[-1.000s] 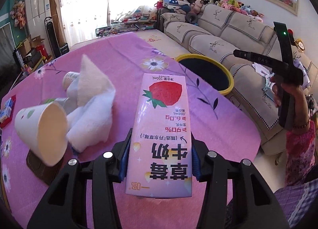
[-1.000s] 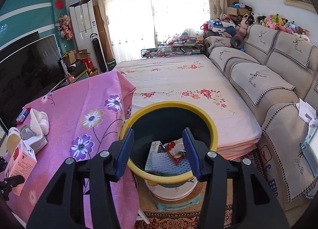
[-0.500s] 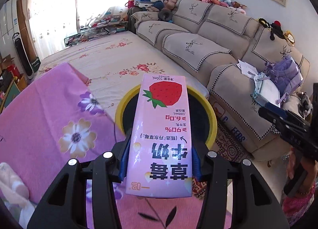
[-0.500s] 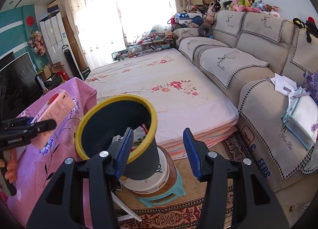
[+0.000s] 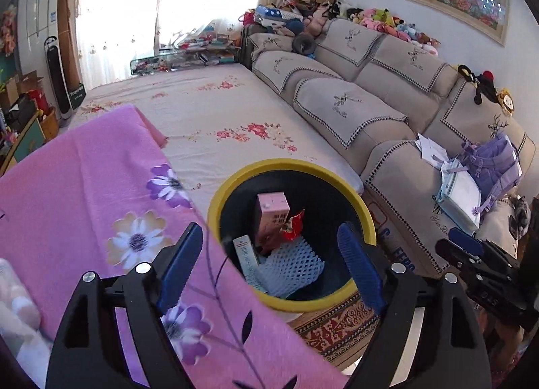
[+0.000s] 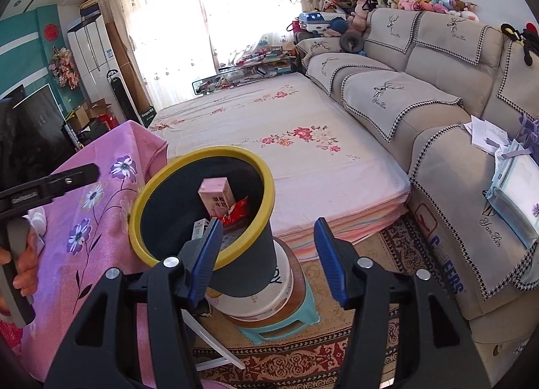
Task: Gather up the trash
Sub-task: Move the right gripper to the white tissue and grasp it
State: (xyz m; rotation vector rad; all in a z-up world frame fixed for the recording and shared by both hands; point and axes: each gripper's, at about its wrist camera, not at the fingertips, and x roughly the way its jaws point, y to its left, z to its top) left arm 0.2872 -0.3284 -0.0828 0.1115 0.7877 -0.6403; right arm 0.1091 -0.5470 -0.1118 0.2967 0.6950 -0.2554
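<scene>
Standing on end inside the yellow-rimmed bin (image 5: 365, 210), the pink milk carton (image 5: 271, 220) leans beside a red wrapper (image 5: 293, 225), while left gripper (image 5: 269, 262) and right gripper (image 6: 266, 259) gape wide, holding nothing.

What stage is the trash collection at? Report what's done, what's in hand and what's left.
Done: the pink milk carton stands inside the yellow-rimmed bin, beside a red wrapper, a white foam net and a flat white box.
In hand: nothing; the left gripper is open above the bin, and the right gripper is open too.
Left: something pale at the pink tablecloth's left edge, too blurred to identify.
</scene>
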